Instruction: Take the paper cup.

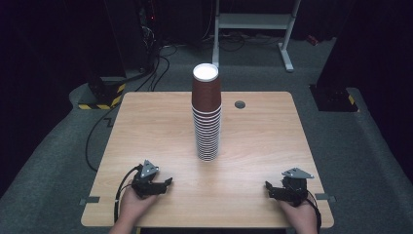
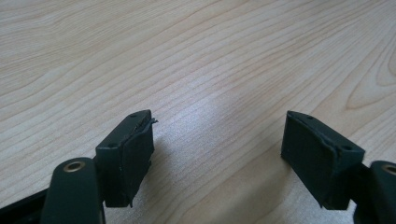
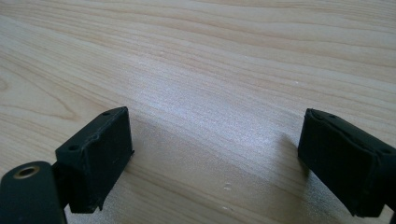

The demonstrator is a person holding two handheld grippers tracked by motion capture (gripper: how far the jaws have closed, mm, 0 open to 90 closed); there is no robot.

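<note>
Both grippers rest low near the person's edge of the wooden surface (image 1: 160, 131), well apart from each other and from the work. The left gripper (image 1: 165, 184) sits at the near left; in its own view its fingers (image 2: 133, 149) stand wide apart with only bare wood grain between them. The right gripper (image 1: 269, 187) sits at the near right, its fingers (image 3: 100, 149) likewise spread wide and holding nothing. The stack of paper cups (image 1: 207, 114) stands upright at the middle of the surface, mouths down, brown sides and white rims nested one over another, with the white base of the top cup facing up; it is between the two grippers but farther from the person. This looks like the very start: nothing has been grasped, and the stack seems untouched. The next move probably calls for one gripper to rise and travel forward to the top cup, closing on its brown wall, while the other may need to steady the cups below so the tall stack does not tip.
</note>
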